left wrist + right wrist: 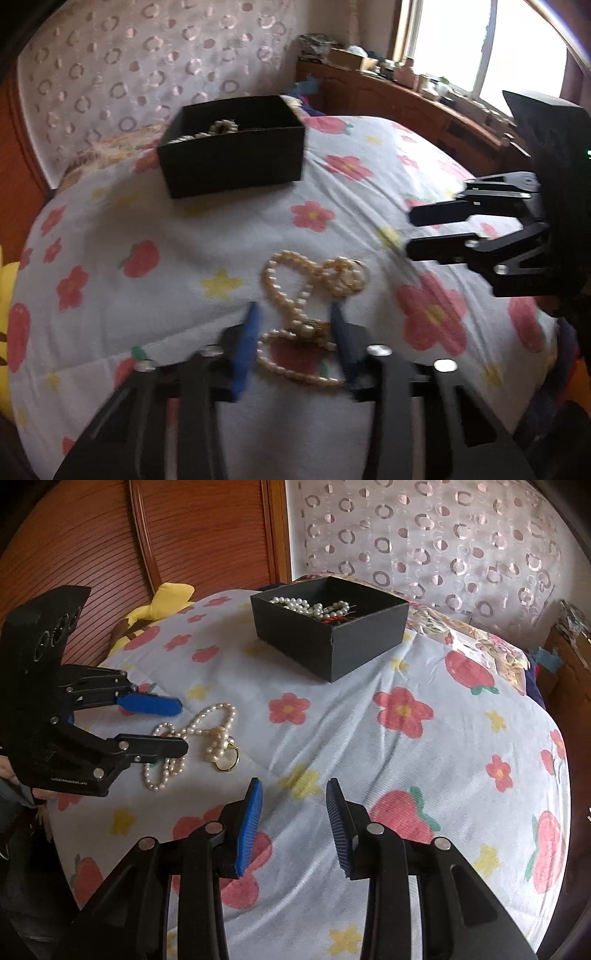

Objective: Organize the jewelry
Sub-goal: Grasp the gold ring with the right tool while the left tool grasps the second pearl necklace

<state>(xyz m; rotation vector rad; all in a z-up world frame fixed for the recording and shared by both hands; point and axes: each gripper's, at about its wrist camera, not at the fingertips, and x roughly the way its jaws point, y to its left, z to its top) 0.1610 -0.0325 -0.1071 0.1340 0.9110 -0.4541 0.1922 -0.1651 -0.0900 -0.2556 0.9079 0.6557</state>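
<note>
A bed quilt (369, 738) of soft white cotton, printed with flowers and strawberries, backs onto a ribbed wooden wardrobe (92, 535). The pearl necklace (295, 295) lies looped on it between the left gripper's (295, 314) wide-open jaws — ungrasped. A matte black box (332, 635) holds more beads. The right gripper (294, 786) gapes empty.
</note>
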